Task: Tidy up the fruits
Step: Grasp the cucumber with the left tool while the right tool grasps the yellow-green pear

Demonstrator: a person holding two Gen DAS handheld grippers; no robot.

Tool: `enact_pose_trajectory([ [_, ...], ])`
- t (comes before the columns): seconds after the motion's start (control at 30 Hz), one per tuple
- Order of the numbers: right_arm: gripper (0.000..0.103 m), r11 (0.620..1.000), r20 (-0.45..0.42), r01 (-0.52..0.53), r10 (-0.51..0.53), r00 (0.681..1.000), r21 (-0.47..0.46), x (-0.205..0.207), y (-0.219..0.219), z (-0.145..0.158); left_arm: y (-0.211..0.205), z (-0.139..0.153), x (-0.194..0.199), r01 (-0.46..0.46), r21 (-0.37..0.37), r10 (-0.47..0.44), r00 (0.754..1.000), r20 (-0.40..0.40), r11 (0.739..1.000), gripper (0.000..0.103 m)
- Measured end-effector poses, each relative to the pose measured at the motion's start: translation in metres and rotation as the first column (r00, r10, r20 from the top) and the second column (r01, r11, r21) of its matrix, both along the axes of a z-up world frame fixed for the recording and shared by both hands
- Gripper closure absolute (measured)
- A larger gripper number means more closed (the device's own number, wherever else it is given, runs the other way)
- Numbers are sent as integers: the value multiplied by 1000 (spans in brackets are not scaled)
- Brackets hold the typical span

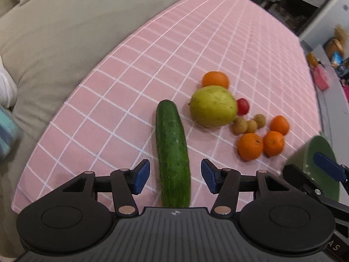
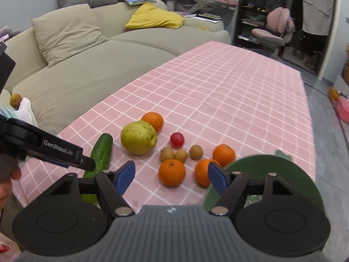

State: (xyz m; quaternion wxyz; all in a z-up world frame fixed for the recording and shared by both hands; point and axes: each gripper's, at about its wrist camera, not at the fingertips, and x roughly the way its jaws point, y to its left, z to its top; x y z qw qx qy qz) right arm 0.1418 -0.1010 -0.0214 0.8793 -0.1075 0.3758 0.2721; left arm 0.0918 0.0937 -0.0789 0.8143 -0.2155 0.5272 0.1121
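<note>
Left wrist view: the cucumber point(image 1: 172, 152) lies lengthwise up the lower middle of the frame on the pink checked tablecloth point(image 1: 130, 69), its near end running in between the blue pads of the left gripper point(image 1: 175, 174). The jaws stand partly open with a clear gap on each side, so nothing is gripped yet; the straddle looks like a line-up for a pick along the narrow width. The tool points steeply down at the cloth. To the right of the cucumber sit a large yellow-green pear-like fruit point(image 1: 212, 107), an orange point(image 1: 216, 79) just behind it, a small red fruit point(image 1: 242, 106), three brown longan-like fruits point(image 1: 248, 124) and three more oranges point(image 1: 260, 140). A green plate point(image 1: 322, 150) shows at the right edge, with a blue pad of the other tool in front of it.

Right wrist view: the right gripper point(image 2: 171, 174) hovers above the cloth at the lower middle, tilted less steeply, jaws partly open and empty. One orange point(image 2: 171, 172) lies beyond the gap, not touched. The green plate point(image 2: 272, 170) sits at the lower right, behind the right-hand finger and near the fruit, probably where it is to go. At the left edge the other tool's finger crosses over the cucumber point(image 2: 101, 152), held by a hand point(image 2: 8, 174). A beige sofa point(image 2: 87, 69) fills the upper left.
</note>
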Motion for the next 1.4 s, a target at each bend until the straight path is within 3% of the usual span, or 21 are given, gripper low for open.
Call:
enact_pose_trajectory([
  [0.07,38,1000,-8,-25,25,1000,-3,12,8,-7,-2,-6,8,3,14,-3,1000,-18,1000,39],
  [0.33,38,991,-18,-119,118,993,-55,43,33,-29,1,-32,27,-2,15,3,996,-85,1000,39],
  [0.43,38,987,-28,-144,143,989,-64,49,40,-38,1,-38,33,17,14,-16,995,-102,1000,44],
  [0.5,38,984,-31,-161,159,987,-76,52,44,-43,0,-37,35,33,3,-33,995,-95,999,57],
  [0.53,38,982,-30,-171,169,985,-78,52,45,-44,1,-37,35,39,-10,-39,995,-92,999,58],
  [0.73,38,969,-27,-229,228,973,-96,55,61,-50,10,-34,35,7,-12,-8,995,-97,1000,59],
  [0.9,30,959,-9,-260,261,965,-113,62,80,-54,26,-23,35,-52,8,52,997,-59,999,60],
  [1.1,30,955,-38,-273,271,962,-113,76,104,-64,39,-18,32,-109,34,111,993,-40,993,60],
  [1.3,30,961,-73,-256,249,966,-102,84,121,-72,44,-13,31,-125,13,126,992,-25,992,60],
  [1.4,36,963,-89,-247,239,967,-104,84,124,-77,45,-9,30,-128,9,128,992,-16,992,60],
])
